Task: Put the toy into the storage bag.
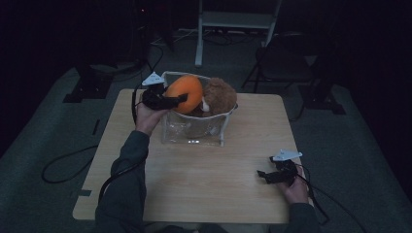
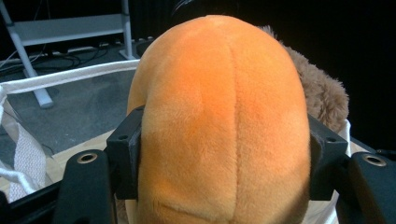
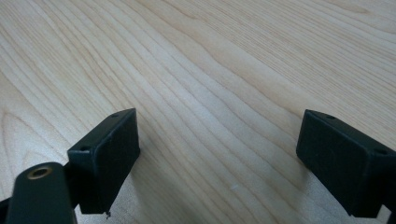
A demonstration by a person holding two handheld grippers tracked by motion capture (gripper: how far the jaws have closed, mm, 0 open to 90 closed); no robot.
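Left gripper [image 1: 180, 99] at the far side of the table [image 1: 204, 184], reaching in over the near-left rim of the mesh basket [image 1: 194, 131]. Its jaws are pinching the orange plush toy [image 1: 185, 93]; in the left gripper view the two black pads press into the toy's flanks [image 2: 224, 121], one on each side, fur bulging slightly around them. The toy sits between the jaws and rises well above them, so the grip is low on its body, probably to keep the round bulk from slipping out.

Orange toy is at the basket's top, above the rim, touching the brown plush toy [image 1: 219, 95] just beyond it on the side away from the gripper. Whether the orange one is going in or coming out I cannot tell. The brown toy rests deeper, leaning on the far-right rim; its fuzzy edge peeks past the orange one in the left gripper view [image 2: 322, 93].

Basket walls are see-through mesh with a white trim; soft sides, likely to sag if pushed.

Right gripper [image 1: 268, 175] well apart from the basket, parked near the table's near-right corner. Jaws spread wide, nothing between them, bare wood grain under and ahead [image 3: 201, 93]. Looks like it is held low and idle, out of the working hand's path.
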